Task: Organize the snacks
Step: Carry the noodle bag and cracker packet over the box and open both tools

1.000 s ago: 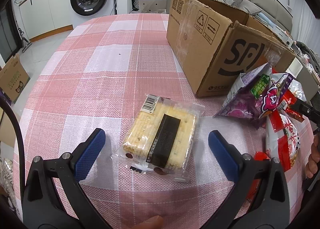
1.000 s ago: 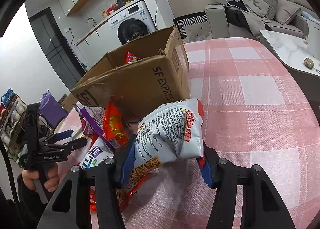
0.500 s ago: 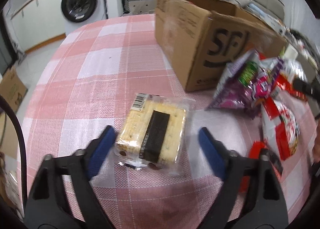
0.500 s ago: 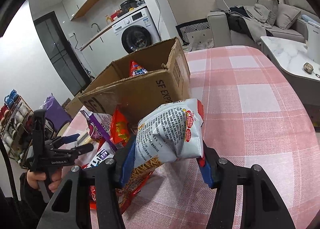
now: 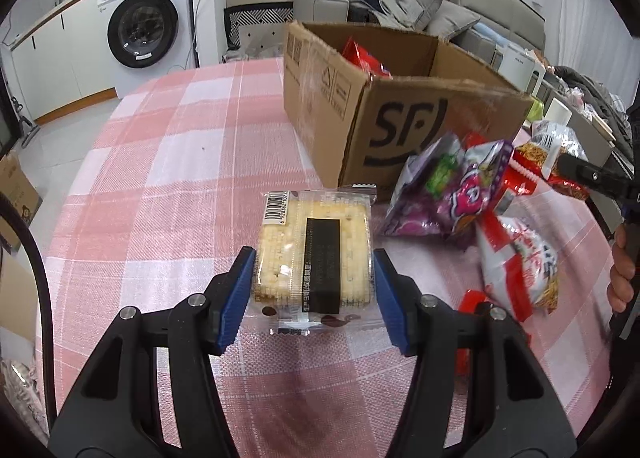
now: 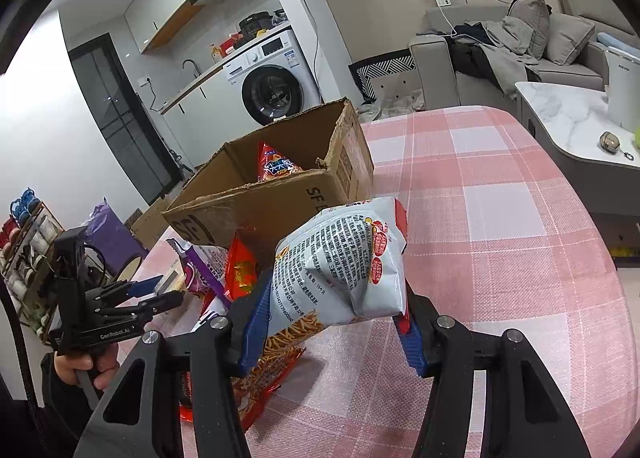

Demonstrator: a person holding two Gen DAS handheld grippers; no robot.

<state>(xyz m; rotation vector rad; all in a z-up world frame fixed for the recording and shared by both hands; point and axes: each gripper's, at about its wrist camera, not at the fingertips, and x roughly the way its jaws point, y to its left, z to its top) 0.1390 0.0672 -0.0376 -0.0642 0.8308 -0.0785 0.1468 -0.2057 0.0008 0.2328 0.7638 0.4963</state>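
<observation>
My left gripper point(image 5: 314, 290) is shut on a clear-wrapped pale yellow cake pack with a black label point(image 5: 314, 258) and holds it off the pink checked tablecloth point(image 5: 176, 162). My right gripper point(image 6: 332, 322) is shut on a white and red snack bag point(image 6: 340, 270), raised above the table. An open cardboard box point(image 5: 400, 106) stands beyond, with a red bag point(image 6: 276, 168) inside. The box also shows in the right wrist view point(image 6: 280, 194). Loose purple point(image 5: 440, 186) and red-white point(image 5: 516, 258) snack bags lie right of the cake pack.
The left gripper shows at the left of the right wrist view point(image 6: 120, 298). A washing machine point(image 5: 148, 30) and a sofa point(image 5: 400, 6) stand beyond the table. A marble side table point(image 6: 580, 126) is at the right. The table's edge curves at the left.
My left gripper moved onto the cake pack, shut on it and lifted it. My right gripper rose higher with the snack bag; the box's inside now shows.
</observation>
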